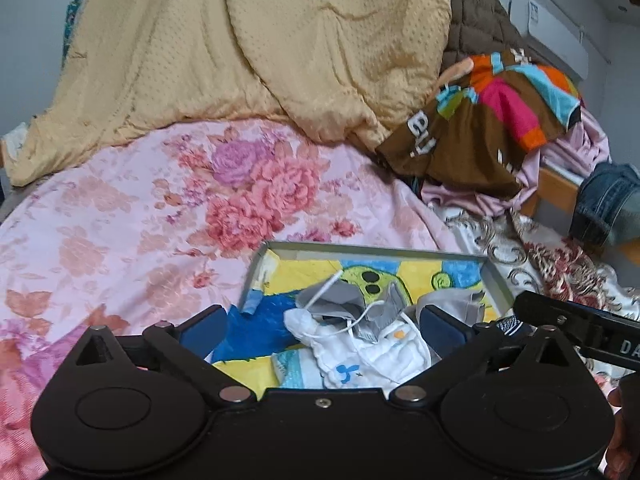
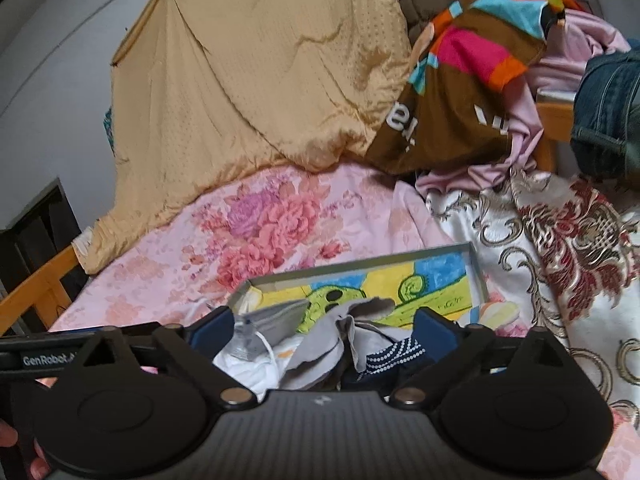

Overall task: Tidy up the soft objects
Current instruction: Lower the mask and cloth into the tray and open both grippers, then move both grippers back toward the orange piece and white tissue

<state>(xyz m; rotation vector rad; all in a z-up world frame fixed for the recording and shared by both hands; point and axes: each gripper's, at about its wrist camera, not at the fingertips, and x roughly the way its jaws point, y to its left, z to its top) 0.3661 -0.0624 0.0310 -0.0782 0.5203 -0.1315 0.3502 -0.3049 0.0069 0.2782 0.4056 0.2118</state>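
Two grippers are seen above one shallow tray (image 1: 256, 268) that lies on the pink floral bedspread (image 1: 140, 208). The left gripper (image 1: 320, 326) is spread fully wide and nothing is held between its pads; the right gripper (image 2: 322, 330) is likewise spread wide and empty.

Soft items are already gathered in the tray: a white cloth with cords (image 1: 348, 356), a grey pouch (image 1: 340, 300) and a navy dotted piece (image 2: 394, 354). The step in hand is judged to be a release into the tray, with both tools clear of the pile.

For the next move, a fresh soft item is required. A multicoloured garment (image 1: 492, 120) is heaped at 1 o'clock from the tray, with pink fabric (image 1: 580, 144) and denim (image 1: 612, 200) at 2 o'clock. A reach over the far tray rim is called for.

Open bedspread is available from 9 to 12 o'clock. Room is limited at 12 o'clock by the hanging tan quilt (image 1: 280, 52). At 3 o'clock the tray rim meets a brocade cloth (image 2: 560, 240), and the two grippers are set close beside each other.
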